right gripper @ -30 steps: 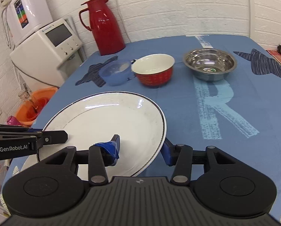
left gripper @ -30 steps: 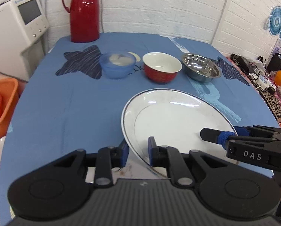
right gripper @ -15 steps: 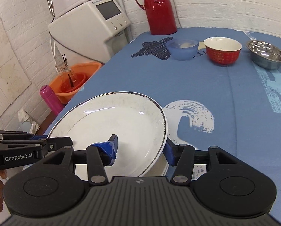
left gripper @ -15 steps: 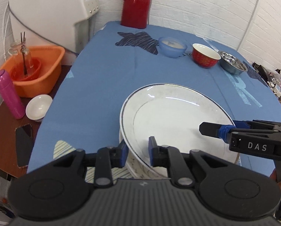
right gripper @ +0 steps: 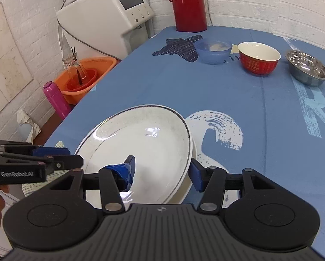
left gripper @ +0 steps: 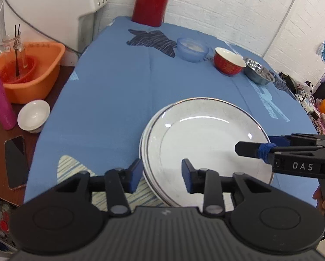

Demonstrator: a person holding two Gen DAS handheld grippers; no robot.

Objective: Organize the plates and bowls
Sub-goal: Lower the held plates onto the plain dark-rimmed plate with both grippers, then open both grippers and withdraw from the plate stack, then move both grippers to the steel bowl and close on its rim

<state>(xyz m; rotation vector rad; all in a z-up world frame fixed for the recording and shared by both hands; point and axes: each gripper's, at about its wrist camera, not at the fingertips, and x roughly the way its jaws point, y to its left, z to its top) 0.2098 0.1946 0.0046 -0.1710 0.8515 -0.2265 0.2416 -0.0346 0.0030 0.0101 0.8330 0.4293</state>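
Both claws spread astride the top plate (left gripper: 206, 139): left gripper (left gripper: 161, 175), right gripper (right gripper: 162, 171). Careless withdrawal could snag its rim, sliding it off the stack (left gripper: 144, 152).

Blue-clothed table (left gripper: 110, 100), stacked plates (left gripper: 206, 139), blue bowl (left gripper: 192, 49), red bowl (left gripper: 228, 63), steel bowl (left gripper: 259, 74), red thermos (left gripper: 150, 1)

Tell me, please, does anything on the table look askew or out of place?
Only slightly: the top plate sits off-centre on the plate stack, so lower rims show on one side. The three bowls stand upright in a row, and nothing looks spilled or broken.
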